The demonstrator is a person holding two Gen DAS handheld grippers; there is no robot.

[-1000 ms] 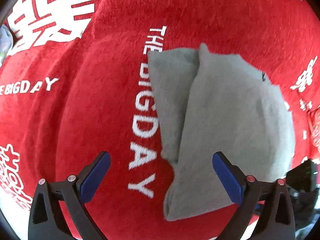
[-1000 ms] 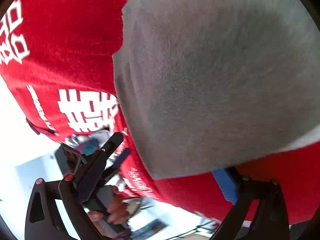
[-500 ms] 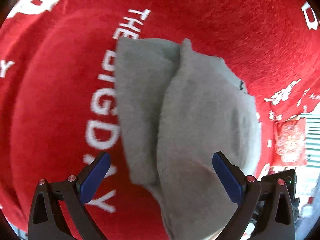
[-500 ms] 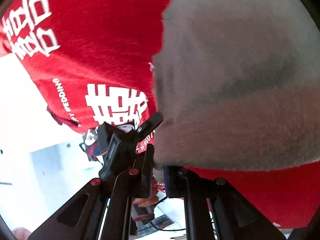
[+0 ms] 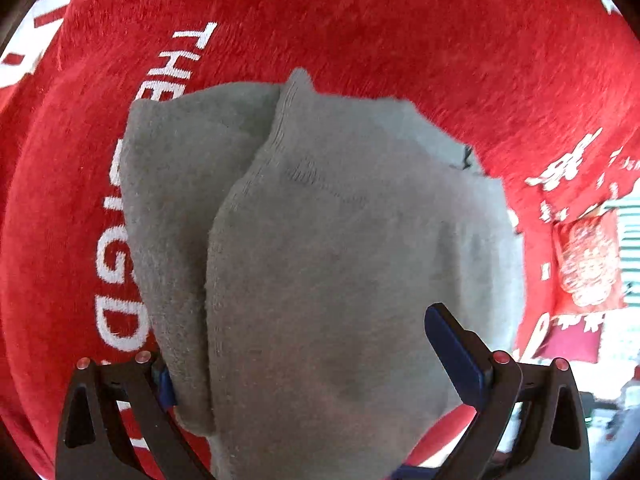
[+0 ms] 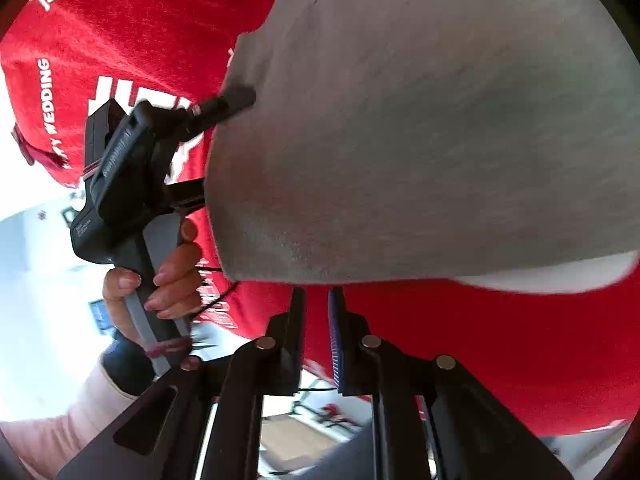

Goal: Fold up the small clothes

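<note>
A folded grey garment (image 5: 328, 248) lies on a red cloth with white lettering (image 5: 360, 28). In the left wrist view my left gripper (image 5: 308, 364) is open, its blue pads either side of the garment's near end; the left finger (image 5: 160, 380) touches the cloth's edge. In the right wrist view the grey garment (image 6: 420, 128) fills the upper right. My right gripper (image 6: 316, 320) is closed, with its jaws nearly together, just below the garment's near edge; whether any fabric is pinched is unclear. The left gripper (image 6: 236, 100) shows there too, touching the garment's left edge.
The red cloth (image 6: 500, 352) covers the whole work surface and drops off at the near edge. A hand (image 6: 168, 276) holds the left gripper's handle. A red hanging decoration (image 5: 588, 264) and bright room lie beyond the cloth's right edge.
My left gripper moved forward so the garment's near end now lies between its open fingers. My right gripper shut from wide open, then drew back slightly below the garment's edge.
</note>
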